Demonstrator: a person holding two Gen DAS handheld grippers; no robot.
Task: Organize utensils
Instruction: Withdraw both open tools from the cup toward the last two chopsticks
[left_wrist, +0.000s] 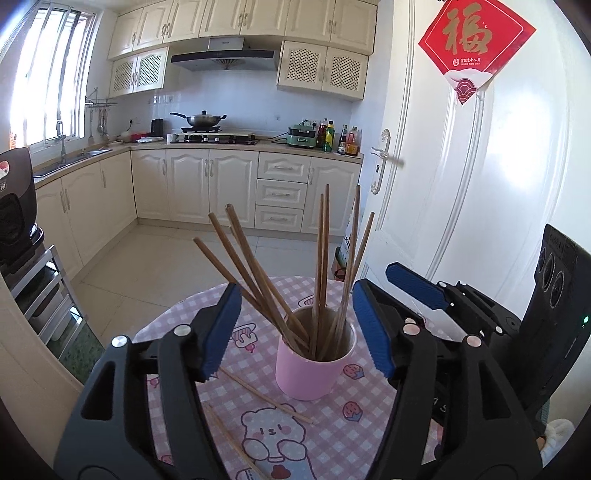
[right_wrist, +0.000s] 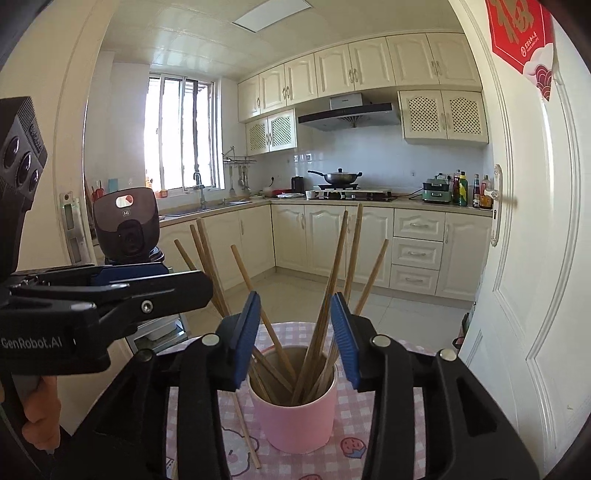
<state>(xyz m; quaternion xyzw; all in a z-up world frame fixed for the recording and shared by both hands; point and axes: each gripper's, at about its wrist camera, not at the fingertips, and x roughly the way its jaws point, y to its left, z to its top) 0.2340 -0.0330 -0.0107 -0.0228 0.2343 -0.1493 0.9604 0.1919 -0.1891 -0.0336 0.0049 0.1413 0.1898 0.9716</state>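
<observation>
Pink ceramic cup (left_wrist: 314, 369) stands just ahead of the left gripper (left_wrist: 299, 332), whose blue pads are spread wide and grip nothing. Wooden chopsticks (left_wrist: 321, 266) lean upright inside the cup; two loose chopsticks (left_wrist: 266, 397) lie on the checked tablecloth (left_wrist: 354, 424) below. The right gripper (right_wrist: 295, 339), jaws partly apart, holds nothing, the cup beyond its tips.
</observation>
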